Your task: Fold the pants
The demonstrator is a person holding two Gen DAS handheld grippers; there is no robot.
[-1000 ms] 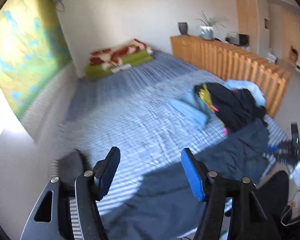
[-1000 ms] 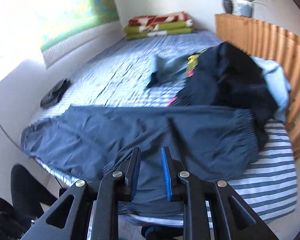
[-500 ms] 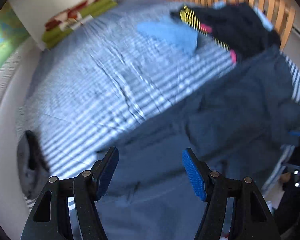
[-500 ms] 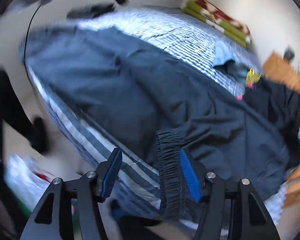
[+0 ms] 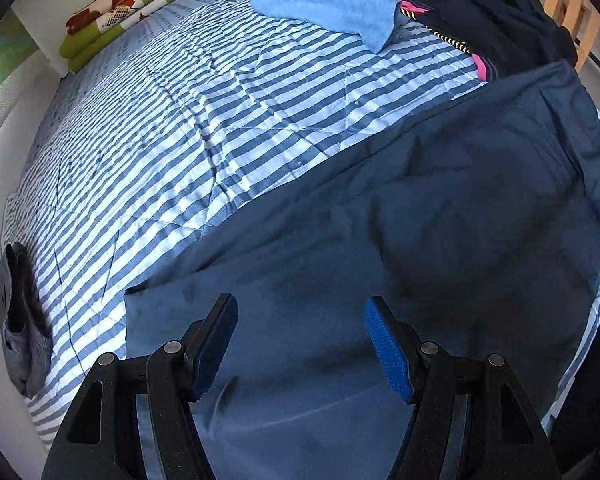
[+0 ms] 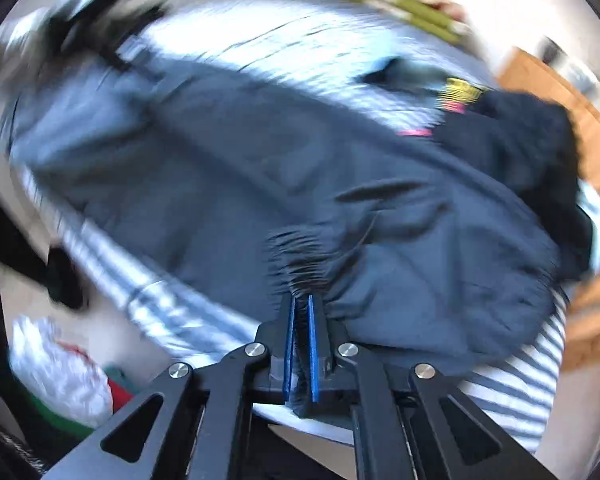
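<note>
Currently, dark navy pants (image 5: 440, 240) lie spread across the striped bed (image 5: 204, 128), from 6 toward 3 o'clock in the left wrist view. Left gripper (image 5: 300, 344): jaws spread wide, hovering over a leg. Right gripper (image 6: 300, 312): pressed together, pinching the pants' elastic cuff (image 6: 300, 256).

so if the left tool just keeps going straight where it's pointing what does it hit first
Most likely the dark blue pants: the open left tool points down onto their leg fabric spread across the striped bedspread, with nothing between. Depth is hard to judge through the fisheye.
</note>
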